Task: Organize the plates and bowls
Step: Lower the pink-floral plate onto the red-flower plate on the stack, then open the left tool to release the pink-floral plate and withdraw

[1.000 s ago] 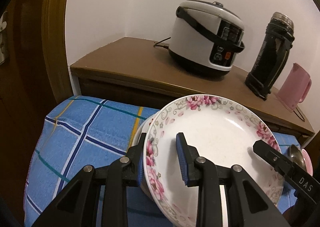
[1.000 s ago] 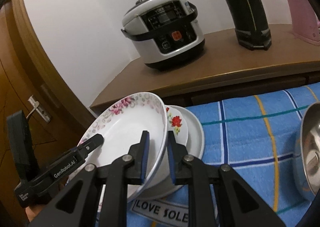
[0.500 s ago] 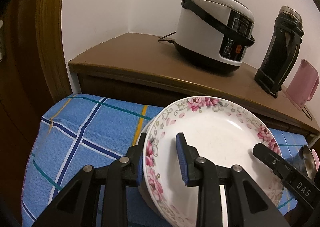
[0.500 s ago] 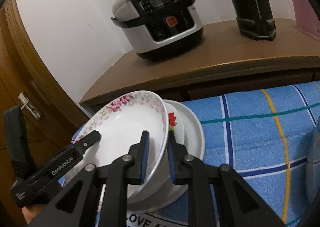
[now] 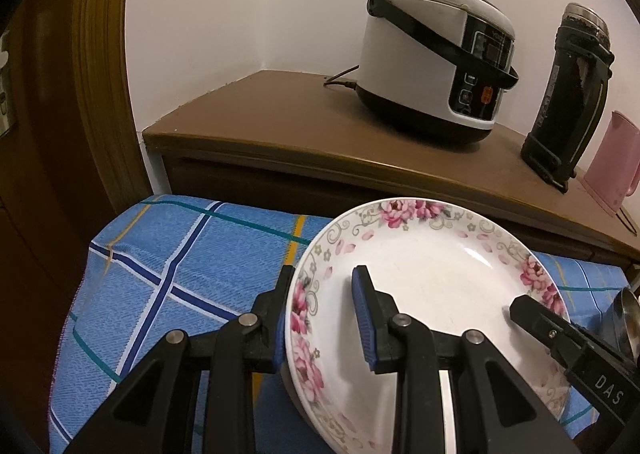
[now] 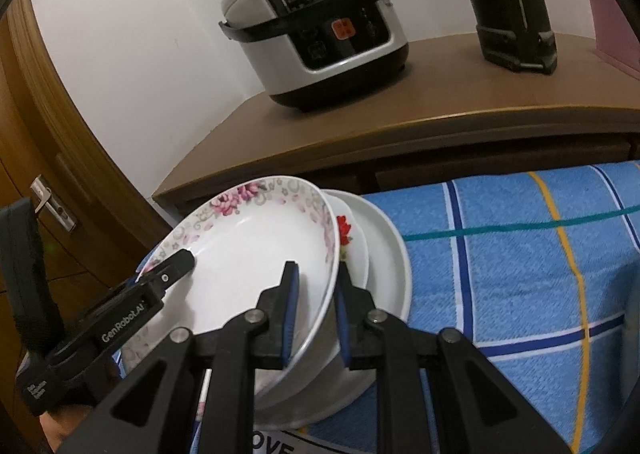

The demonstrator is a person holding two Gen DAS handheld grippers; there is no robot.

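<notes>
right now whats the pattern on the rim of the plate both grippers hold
Pink flowers with grey scrollwork on the white plate; clearest in the left wrist view.

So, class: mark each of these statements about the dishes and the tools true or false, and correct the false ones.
1. Both tools, left and right, grip the flowered plate. True.
2. The flowered plate lies flat on the blue cloth. False: it is tilted over a stack of white dishes.
3. The rice cooker sits on the wooden cabinet. True.
4. The pink jug stands on the blue cloth. False: it stands on the cabinet.
</notes>
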